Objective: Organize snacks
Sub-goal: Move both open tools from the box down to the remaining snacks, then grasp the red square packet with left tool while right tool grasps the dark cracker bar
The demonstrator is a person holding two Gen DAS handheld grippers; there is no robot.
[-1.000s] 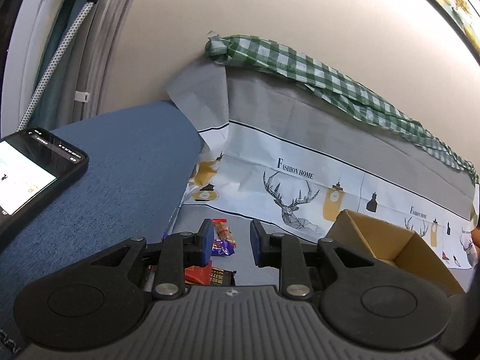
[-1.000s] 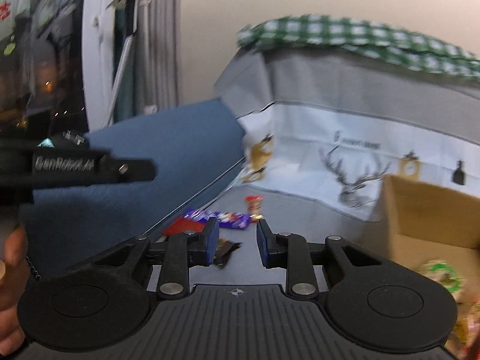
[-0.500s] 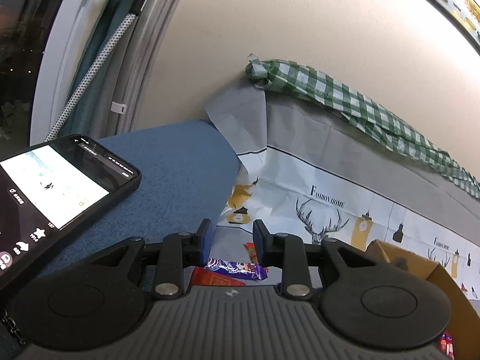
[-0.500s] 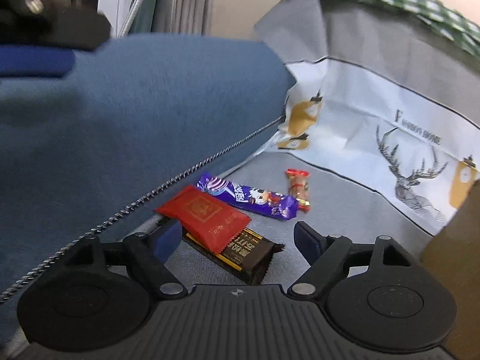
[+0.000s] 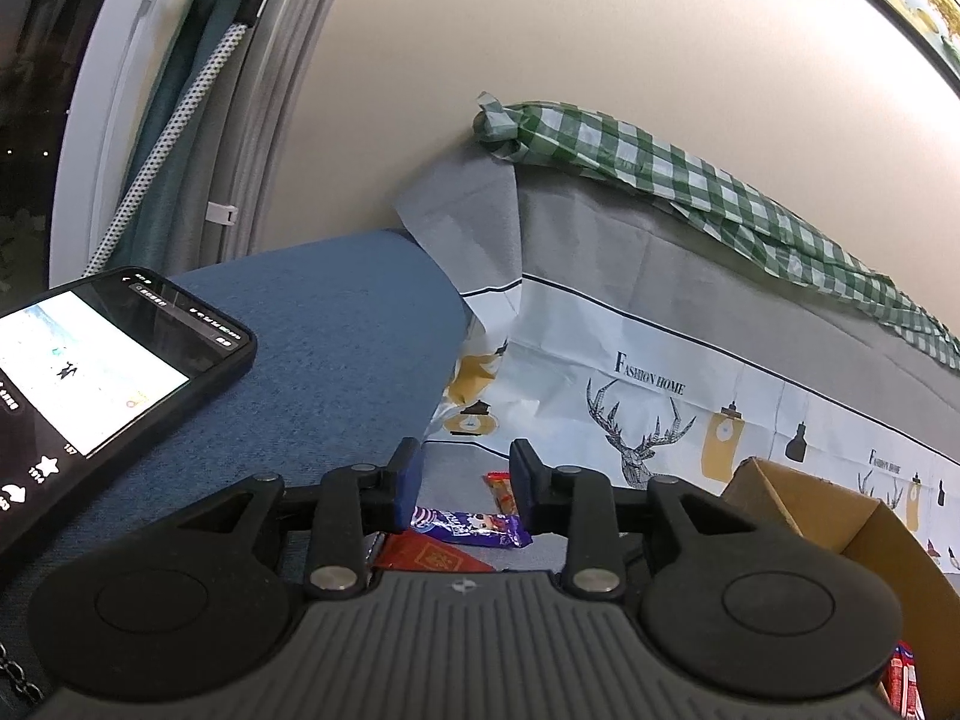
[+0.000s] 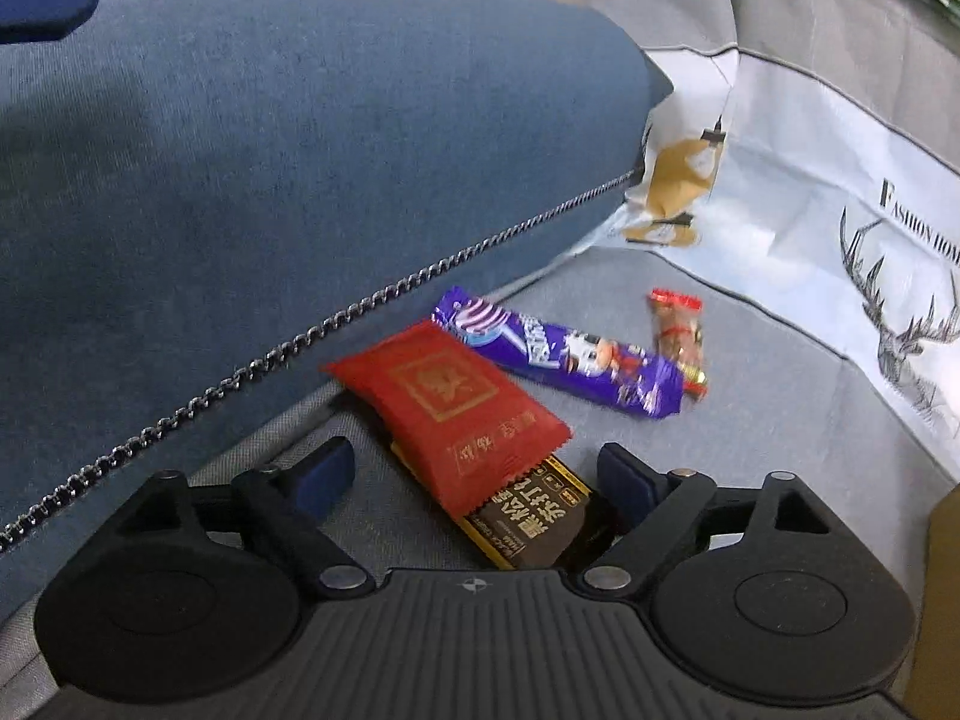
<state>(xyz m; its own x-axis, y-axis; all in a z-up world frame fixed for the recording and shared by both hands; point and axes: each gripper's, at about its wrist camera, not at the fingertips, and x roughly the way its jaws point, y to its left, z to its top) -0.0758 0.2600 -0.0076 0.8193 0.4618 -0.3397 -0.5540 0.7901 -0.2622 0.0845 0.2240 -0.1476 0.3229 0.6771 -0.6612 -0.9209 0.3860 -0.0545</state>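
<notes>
Several snacks lie on the grey seat next to a blue cushion [image 6: 270, 138]: a red packet [image 6: 450, 408] on top of a brown-and-gold bar [image 6: 534, 525], a purple bar [image 6: 558, 357] and a small red-ended candy [image 6: 678, 330]. My right gripper [image 6: 474, 480] is open, low over the seat, its fingers on either side of the red packet and brown bar. My left gripper [image 5: 465, 480] is held higher, its fingers a narrow gap apart and empty; below it show the purple bar [image 5: 471, 527], red packet [image 5: 435, 558] and candy [image 5: 503, 489].
An open cardboard box [image 5: 852, 540] stands at the right with a red snack [image 5: 903, 675] inside. A phone [image 5: 90, 372] with a lit screen lies on the blue cushion. A deer-print cloth [image 5: 660, 396] and green checked cloth [image 5: 690, 174] cover the backrest.
My right gripper opened wide and dropped down toward the snacks, closing in on the red packet. My left gripper rose and tilted up a little.
</notes>
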